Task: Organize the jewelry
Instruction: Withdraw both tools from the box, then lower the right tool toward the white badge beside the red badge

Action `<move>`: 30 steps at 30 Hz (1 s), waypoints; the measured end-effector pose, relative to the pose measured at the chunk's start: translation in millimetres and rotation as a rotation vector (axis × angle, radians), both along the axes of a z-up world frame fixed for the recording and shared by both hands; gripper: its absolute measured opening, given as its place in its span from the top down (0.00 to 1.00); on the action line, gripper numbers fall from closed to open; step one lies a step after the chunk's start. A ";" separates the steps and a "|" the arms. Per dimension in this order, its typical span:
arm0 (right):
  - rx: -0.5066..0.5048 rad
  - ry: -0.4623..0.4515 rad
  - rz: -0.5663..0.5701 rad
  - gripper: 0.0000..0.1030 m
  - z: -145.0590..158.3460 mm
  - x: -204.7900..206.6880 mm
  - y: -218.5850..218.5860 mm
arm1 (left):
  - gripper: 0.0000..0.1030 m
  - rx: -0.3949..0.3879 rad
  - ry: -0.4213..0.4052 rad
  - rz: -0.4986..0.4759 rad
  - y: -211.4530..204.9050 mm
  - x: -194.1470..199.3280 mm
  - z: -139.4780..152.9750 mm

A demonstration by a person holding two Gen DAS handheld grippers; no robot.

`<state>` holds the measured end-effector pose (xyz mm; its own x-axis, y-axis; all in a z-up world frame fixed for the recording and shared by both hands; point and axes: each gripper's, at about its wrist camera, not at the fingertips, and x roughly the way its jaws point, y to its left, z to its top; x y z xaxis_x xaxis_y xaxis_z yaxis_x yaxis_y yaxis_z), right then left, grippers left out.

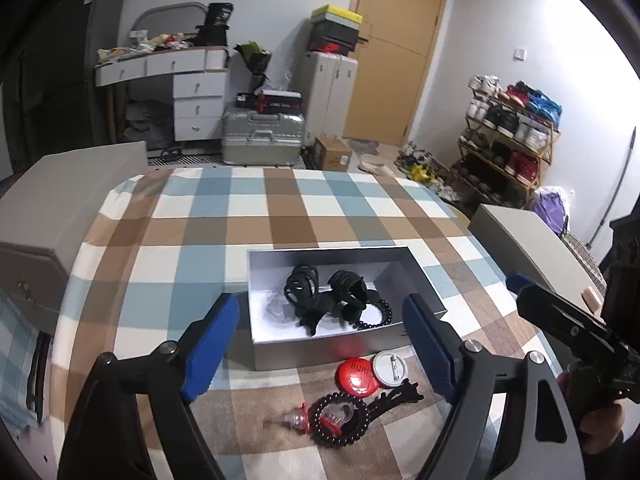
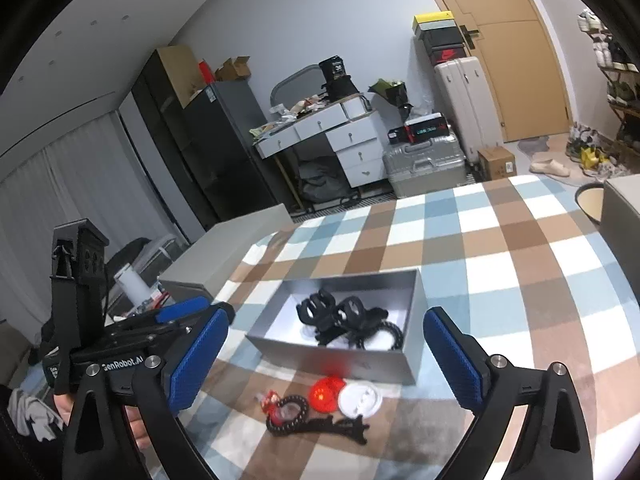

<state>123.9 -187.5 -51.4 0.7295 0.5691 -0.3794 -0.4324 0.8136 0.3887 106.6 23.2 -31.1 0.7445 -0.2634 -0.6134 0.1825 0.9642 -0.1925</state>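
Note:
A silver box (image 1: 320,354) stands open on the checked tablecloth. Inside it lie two black hair claws (image 1: 304,286) and a black bead bracelet (image 1: 382,312). On the cloth in front of the box are a red badge (image 1: 358,376), a white badge back (image 1: 390,364), a dark bead bracelet (image 1: 340,420), a clear red-trimmed clip (image 1: 298,420) and a flat black hair clip (image 1: 400,394). My left gripper (image 1: 320,304) hovers open on the near side of the box, holding nothing. My right gripper (image 2: 326,316) also stands wide open and empty, facing the box (image 2: 340,360) from its near side.
The table (image 1: 200,220) has a rounded far edge, and grey boxes (image 1: 72,176) flank it on both sides. Beyond it are a white desk, suitcases, a shoe rack (image 1: 508,132) and a wooden door. A hand holds each gripper handle.

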 end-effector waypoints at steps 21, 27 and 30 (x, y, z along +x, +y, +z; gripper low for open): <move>-0.198 0.092 -0.016 0.00 -62.2 -15.4 20.6 | 0.03 0.055 0.066 0.131 15.0 -41.8 -55.2; -0.250 0.176 0.026 0.02 -74.2 11.9 34.0 | 0.03 0.046 0.113 0.134 24.8 -45.8 -71.9; -0.270 0.211 0.048 0.09 -81.9 23.3 40.3 | 0.03 0.020 0.146 0.141 33.1 -43.6 -78.3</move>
<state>147.2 -147.2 -133.3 0.5936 0.4593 -0.6608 -0.4057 0.8799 0.2472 63.0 56.2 -109.4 0.6758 -0.1497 -0.7217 0.0174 0.9821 -0.1874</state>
